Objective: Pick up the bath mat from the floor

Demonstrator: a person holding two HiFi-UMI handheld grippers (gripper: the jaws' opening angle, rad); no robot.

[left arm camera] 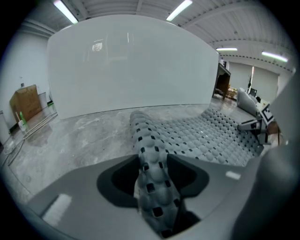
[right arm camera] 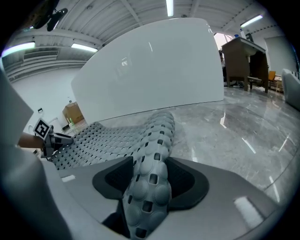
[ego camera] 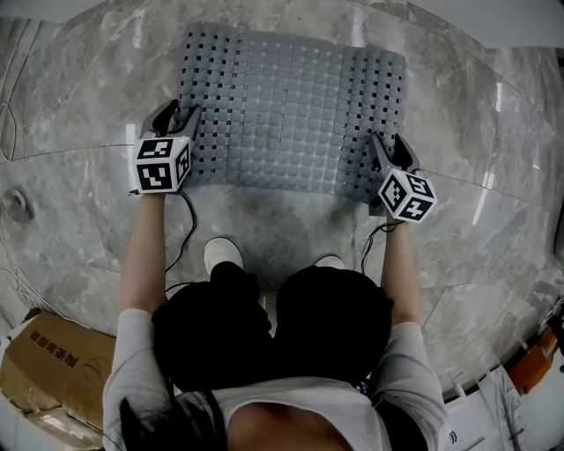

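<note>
Grey mat point(ego camera: 291, 110) pinched by left claw point(ego camera: 179, 123), right claw point(ego camera: 392, 151).

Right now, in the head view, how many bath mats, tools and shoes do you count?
bath mat: 1
tools: 2, left tool and right tool, each clamped on the bath mat
white shoes: 2
total: 5

Illumination is bright and even, supplied by ceiling strip lights point(left arm camera: 65, 11) seen in both gripper views. The polished marble floor point(ego camera: 88, 106) shows streak glare at the right. Gripper views curve strongly, with dark corners and a soft near foreground.
</note>
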